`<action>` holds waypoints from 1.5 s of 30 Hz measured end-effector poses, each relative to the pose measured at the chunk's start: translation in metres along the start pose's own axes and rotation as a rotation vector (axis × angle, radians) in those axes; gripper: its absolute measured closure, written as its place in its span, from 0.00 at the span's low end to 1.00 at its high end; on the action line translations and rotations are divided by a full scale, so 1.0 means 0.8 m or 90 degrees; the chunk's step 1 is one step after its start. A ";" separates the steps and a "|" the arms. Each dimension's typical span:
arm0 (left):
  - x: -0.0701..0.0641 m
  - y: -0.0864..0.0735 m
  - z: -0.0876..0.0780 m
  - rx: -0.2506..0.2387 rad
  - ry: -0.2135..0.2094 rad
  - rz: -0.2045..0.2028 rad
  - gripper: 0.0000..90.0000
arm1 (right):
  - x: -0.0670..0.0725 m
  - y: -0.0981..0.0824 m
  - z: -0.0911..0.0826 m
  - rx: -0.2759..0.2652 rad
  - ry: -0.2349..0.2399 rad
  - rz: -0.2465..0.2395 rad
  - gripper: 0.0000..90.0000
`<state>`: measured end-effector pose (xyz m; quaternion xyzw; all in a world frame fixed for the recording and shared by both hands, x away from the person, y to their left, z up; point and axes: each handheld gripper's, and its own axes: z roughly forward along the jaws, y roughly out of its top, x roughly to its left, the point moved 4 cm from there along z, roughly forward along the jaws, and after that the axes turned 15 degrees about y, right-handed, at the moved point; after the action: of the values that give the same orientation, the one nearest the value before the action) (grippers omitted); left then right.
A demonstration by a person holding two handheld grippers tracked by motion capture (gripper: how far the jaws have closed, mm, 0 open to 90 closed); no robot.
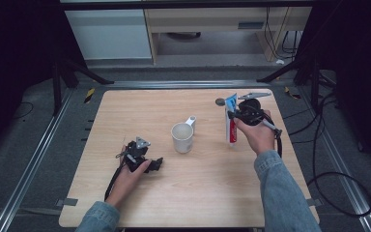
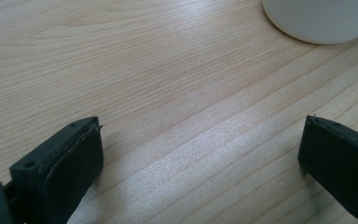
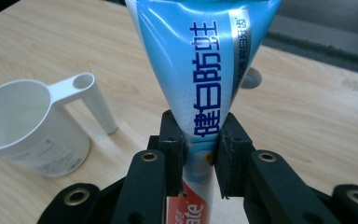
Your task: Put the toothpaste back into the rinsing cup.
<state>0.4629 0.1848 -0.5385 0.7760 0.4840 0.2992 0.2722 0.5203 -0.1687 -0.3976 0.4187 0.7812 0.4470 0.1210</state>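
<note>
Wooden table (image 3: 307, 116): toothpaste tube (image 3: 205, 84) pinched between right gripper (image 3: 200, 158) pads.

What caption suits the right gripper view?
Right gripper clamps an upright toothpaste tube beside a white cup.

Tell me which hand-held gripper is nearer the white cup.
Left. The left hand-held gripper rests on the table just short of the white cup, jaws open toward it. The right hand-held gripper is farther off, holding a toothpaste tube upright.
</note>
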 end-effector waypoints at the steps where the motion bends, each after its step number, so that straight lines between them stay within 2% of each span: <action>1: 0.000 0.000 0.000 0.000 0.000 0.000 0.00 | -0.001 0.003 0.000 -0.019 -0.008 -0.001 0.83; 7: 0.000 0.000 0.000 0.000 0.000 0.000 0.00 | 0.001 0.006 0.002 -0.047 -0.028 -0.012 0.83; 12: 0.000 0.000 0.000 0.000 0.000 0.000 0.00 | 0.008 0.012 0.008 -0.085 -0.040 -0.019 0.83; 24: 0.000 0.000 0.000 0.000 0.000 0.000 0.00 | 0.025 0.011 0.018 -0.116 -0.060 -0.036 0.83; 34: 0.000 0.000 0.000 0.000 0.000 0.000 0.00 | 0.053 0.010 0.019 -0.135 -0.055 -0.052 0.83; 38: 0.000 0.000 0.000 0.000 0.000 0.000 0.00 | 0.071 0.008 0.020 -0.139 -0.043 -0.064 0.83; 45: 0.000 0.000 0.000 0.000 0.000 0.000 0.00 | 0.089 0.008 0.019 -0.148 -0.030 -0.072 0.83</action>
<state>0.4629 0.1849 -0.5385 0.7762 0.4839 0.2991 0.2719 0.4881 -0.1039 -0.3877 0.3676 0.7432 0.5173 0.2121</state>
